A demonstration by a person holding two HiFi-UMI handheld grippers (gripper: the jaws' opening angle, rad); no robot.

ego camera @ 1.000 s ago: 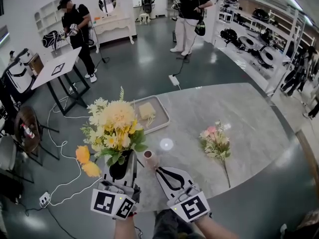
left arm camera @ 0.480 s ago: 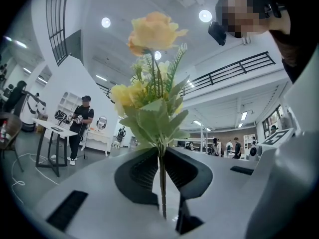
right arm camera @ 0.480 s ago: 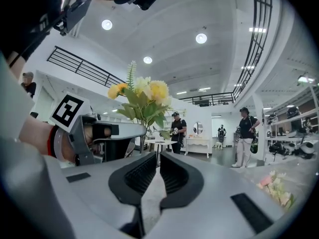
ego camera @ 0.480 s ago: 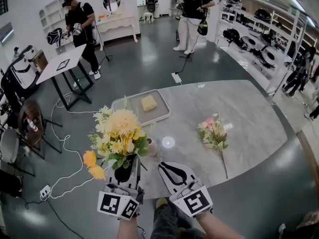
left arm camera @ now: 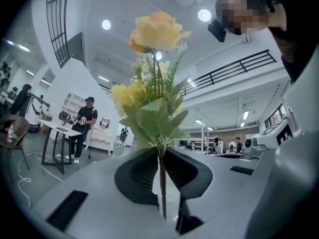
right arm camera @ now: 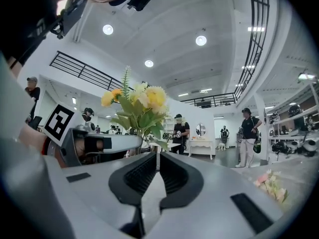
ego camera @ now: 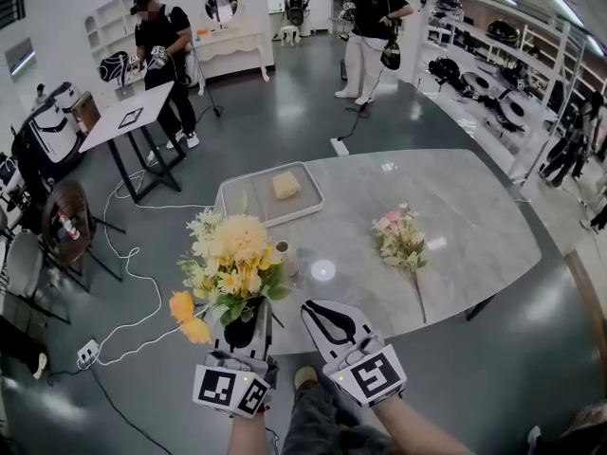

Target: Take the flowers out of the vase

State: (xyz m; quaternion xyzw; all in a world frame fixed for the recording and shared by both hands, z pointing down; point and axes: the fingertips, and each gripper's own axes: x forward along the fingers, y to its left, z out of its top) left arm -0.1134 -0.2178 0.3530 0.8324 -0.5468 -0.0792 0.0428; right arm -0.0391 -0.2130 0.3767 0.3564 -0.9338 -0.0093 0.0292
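By the table (ego camera: 474, 226), yellow flowers (ego camera: 235, 259) stand upright, blooms up.

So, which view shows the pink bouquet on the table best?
The head view: the whole pink bouquet lies on the table, flowers and stem visible. The right gripper view catches only its blossoms at the lower right edge; the left gripper view misses it.

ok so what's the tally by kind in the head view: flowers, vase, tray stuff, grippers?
Bouquets: 2, yellow bouquet held in the left gripper, pink bouquet lying flat
Vase: 1
Tray: 1
Block on the tray: 1
Grippers: 2, the left gripper and the right gripper
Total: 7
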